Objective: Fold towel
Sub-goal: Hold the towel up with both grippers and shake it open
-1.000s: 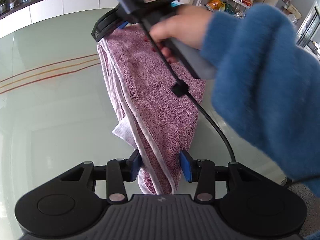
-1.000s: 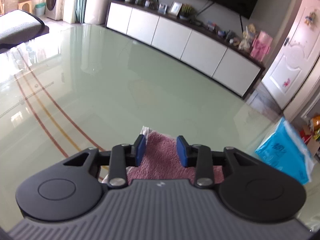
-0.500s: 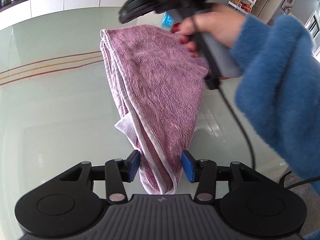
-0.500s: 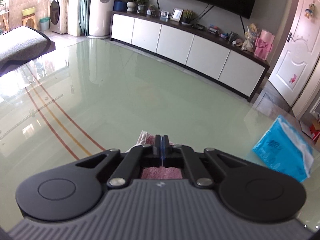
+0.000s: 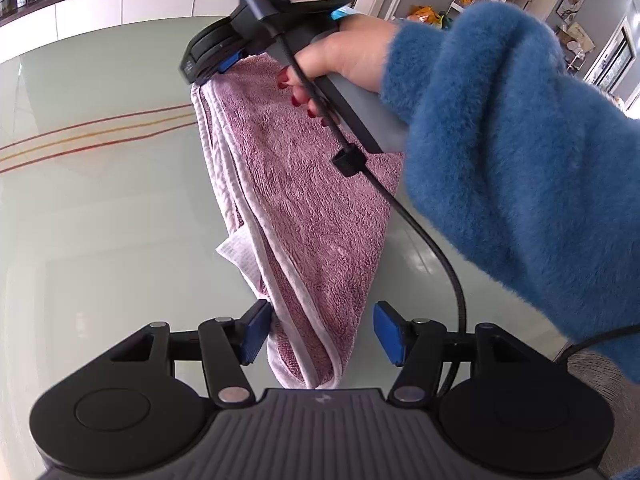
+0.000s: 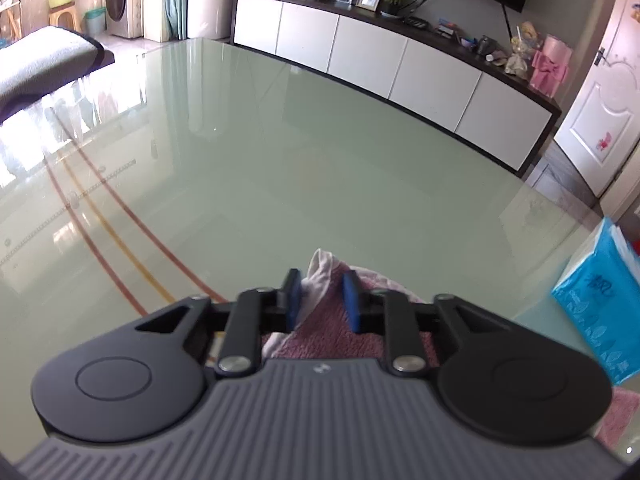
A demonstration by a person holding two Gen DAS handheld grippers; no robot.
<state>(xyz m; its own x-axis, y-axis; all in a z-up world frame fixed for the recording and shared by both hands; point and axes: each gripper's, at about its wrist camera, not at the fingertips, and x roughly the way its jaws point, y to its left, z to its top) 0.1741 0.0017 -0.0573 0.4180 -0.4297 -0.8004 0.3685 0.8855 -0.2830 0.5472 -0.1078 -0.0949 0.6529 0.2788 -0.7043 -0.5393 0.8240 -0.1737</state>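
A mauve towel with a white hem lies folded into a long strip on the glass table. Its near end sits between the blue pads of my left gripper, whose jaws are opening; the right pad stands clear of the cloth. At the far end a hand holds the right gripper over the towel's corner. In the right wrist view my right gripper is opening too, with the crumpled white corner standing up between its pads and pink terry below.
A blue tissue pack lies on the table to the right. A blue fuzzy sleeve and a black cable hang over the towel's right side. A white label sticks out at its left edge. White cabinets stand beyond the table.
The right gripper was shut half a second ago and its pads have now parted around the towel corner. The left pads have spread wider. The towel stays on the table.
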